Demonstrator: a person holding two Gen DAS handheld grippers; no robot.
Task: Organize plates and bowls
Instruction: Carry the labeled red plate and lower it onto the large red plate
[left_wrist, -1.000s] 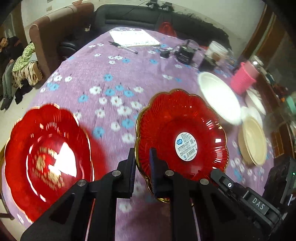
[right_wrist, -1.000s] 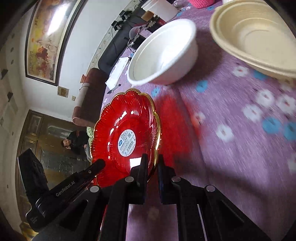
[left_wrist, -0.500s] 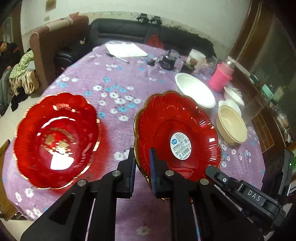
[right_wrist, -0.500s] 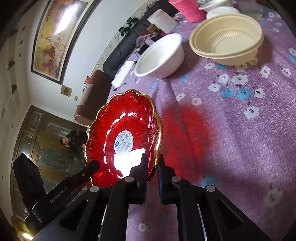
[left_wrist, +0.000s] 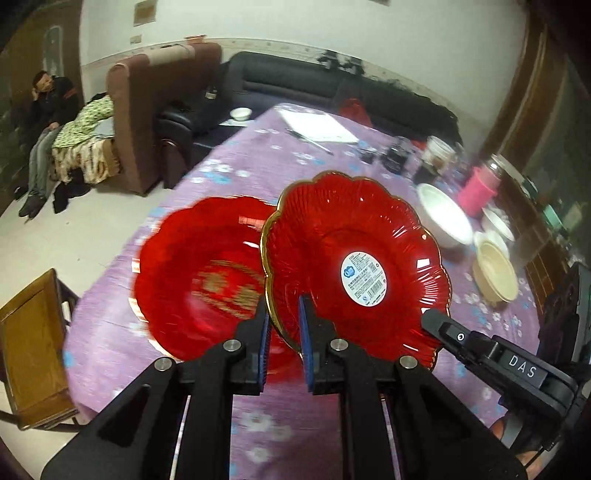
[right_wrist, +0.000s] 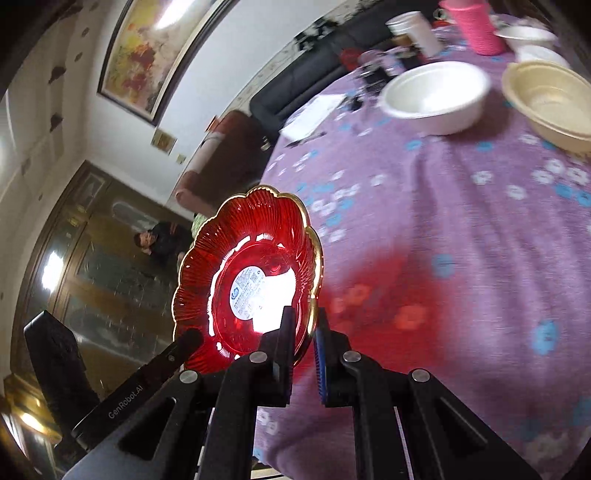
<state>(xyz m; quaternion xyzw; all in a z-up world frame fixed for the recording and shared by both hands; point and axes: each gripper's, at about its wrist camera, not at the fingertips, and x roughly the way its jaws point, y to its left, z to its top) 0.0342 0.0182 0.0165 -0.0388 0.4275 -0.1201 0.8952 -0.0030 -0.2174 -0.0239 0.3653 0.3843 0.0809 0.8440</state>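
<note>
Both grippers clamped on one plate. Left gripper (left_wrist: 284, 325) has its fingers narrow on the near gilt rim of the labelled red plate (left_wrist: 354, 266); right gripper (right_wrist: 304, 328) pinches the rim on the opposite side. The plate is lifted clear of the table, tilted, with its barcode sticker facing both cameras.

Just beyond and to its left, second red plate (left_wrist: 199, 273) lies flat on the purple floral tablecloth (left_wrist: 229, 166); the held plate's edge overlaps it in the left view. Looks like stacking is the step in hand, not yet done.

Further out: white bowl (right_wrist: 436, 96) and beige bowl (right_wrist: 550, 103) sit side by side, unstacked. More small white dishes near the pink cup (left_wrist: 480, 188), too blurred to count. So most of the task is left.

Materials: plates are translucent red, ribbed, scalloped, with gold trim; glass or plastic, can't tell. Bowls are matte, thin-walled, likely disposable. Glossy rim: slip risk.
</note>
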